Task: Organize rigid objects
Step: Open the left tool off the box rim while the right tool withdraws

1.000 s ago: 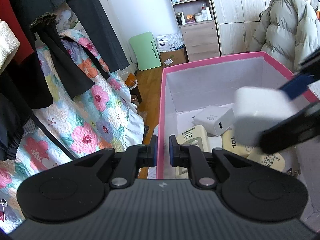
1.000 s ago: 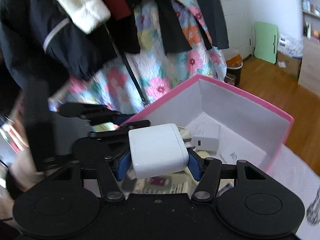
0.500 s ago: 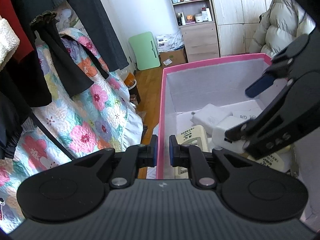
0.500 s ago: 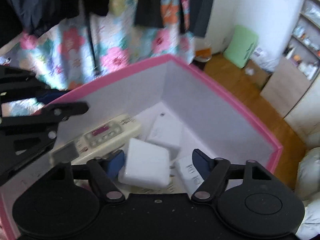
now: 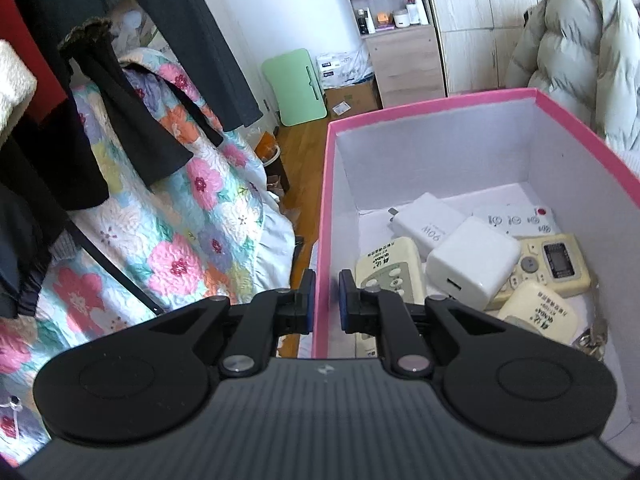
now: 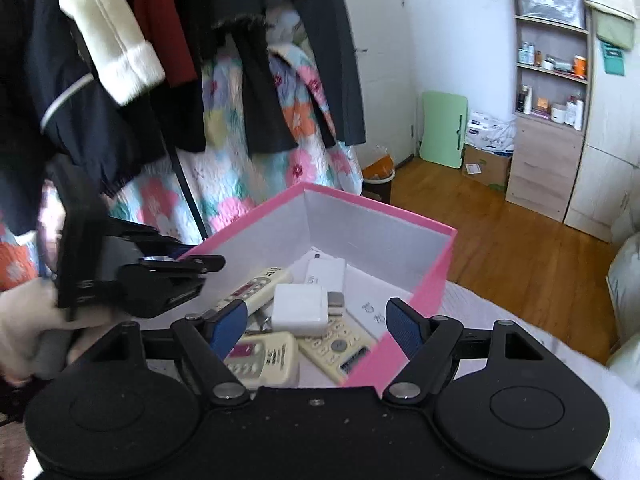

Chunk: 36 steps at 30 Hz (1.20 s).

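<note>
A pink box (image 5: 432,106) with white inner walls holds several rigid items. A white charger block (image 5: 472,260) lies on top of beige remotes (image 5: 390,268), beside a second white charger (image 5: 424,224). My left gripper (image 5: 327,306) is shut on the box's left wall, one pad on each side. In the right wrist view my right gripper (image 6: 316,324) stands open above the box's near corner with nothing between its pads. The white charger block (image 6: 298,308) rests free in the pink box (image 6: 380,209) beyond it. The left gripper (image 6: 192,264) shows at the box's left wall.
Dark clothes (image 6: 120,100) hang over a floral quilt (image 5: 180,240) left of the box. A puffy jacket (image 5: 576,52) lies behind it. A green folded table (image 6: 444,128), a cardboard carton and a shelf unit (image 6: 548,120) stand on the wooden floor. A light-gloved hand (image 6: 24,320) holds the left gripper.
My right gripper opened and let the white charger drop into the box, then drew back out of the left wrist view. The left gripper kept its grip on the wall.
</note>
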Tool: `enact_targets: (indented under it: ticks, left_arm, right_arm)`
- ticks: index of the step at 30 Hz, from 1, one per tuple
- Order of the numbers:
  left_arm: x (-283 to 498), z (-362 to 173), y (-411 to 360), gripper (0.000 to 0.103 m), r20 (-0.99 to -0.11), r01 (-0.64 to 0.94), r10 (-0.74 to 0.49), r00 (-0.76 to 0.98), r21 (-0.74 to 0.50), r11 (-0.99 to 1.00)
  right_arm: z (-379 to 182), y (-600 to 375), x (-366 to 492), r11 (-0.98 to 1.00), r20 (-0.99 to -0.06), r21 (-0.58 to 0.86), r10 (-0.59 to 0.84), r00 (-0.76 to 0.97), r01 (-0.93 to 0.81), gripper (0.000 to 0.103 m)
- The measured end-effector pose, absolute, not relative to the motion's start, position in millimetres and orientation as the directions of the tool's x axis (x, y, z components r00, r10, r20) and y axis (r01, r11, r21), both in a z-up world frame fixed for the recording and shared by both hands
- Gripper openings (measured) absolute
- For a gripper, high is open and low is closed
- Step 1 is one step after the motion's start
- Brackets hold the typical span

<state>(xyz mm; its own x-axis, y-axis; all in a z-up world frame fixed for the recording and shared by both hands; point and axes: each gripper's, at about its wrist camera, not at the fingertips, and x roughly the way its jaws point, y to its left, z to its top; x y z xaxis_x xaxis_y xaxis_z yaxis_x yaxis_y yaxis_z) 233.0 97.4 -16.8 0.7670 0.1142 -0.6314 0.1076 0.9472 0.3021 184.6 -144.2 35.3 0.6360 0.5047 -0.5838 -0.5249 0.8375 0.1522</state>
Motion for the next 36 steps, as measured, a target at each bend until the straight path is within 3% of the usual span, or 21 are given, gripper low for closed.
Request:
enact_targets:
  ticks: [8,14,19,27,32,36]
  left_arm:
    - [225.2,-1.6,90.5,0.012,-0.637,0.084,0.129,0.760,0.293,0.952]
    - [187.9,33.2,76.7,0.014,-0.587,0.100,0.080,0.805,0.267,0.959]
    - [152.8,48.2,59.5,0.028,-0.550,0.113,0.040,0.834,0.240,0.964]
    - [118.1,50.7,34.6,0.067,-0.565,0.139,-0.010,0.825,0.187,0.972]
    - [99.3,49.7,24.9,0.070,-0.568,0.151,-0.039,0.822,0.152,0.977]
    - [81.8,51.9,18.7,0.082,-0.560,0.160,-0.060,0.826,0.132,0.978]
  right_arm:
    - [41.2,-173.2,146.5,0.872,-0.547,0.152,0.466,0.696,-0.465,0.080]
    - [42.8,-182.5,124.7,0.887,-0.493,0.180,0.455,0.742,-0.425,0.082]
    - [40.9,-185.8,106.5,0.901,-0.461,0.193,0.433,0.774,-0.389,0.082]
    - [43.3,-194.7,82.7,0.936,-0.453,0.159,0.353,0.819,-0.315,0.083]
    - [44.4,-200.1,68.5,0.951,-0.456,0.134,0.308,0.835,-0.277,0.084]
    - [45.6,-200.8,55.5,0.963,-0.468,0.107,0.268,0.842,-0.247,0.085]
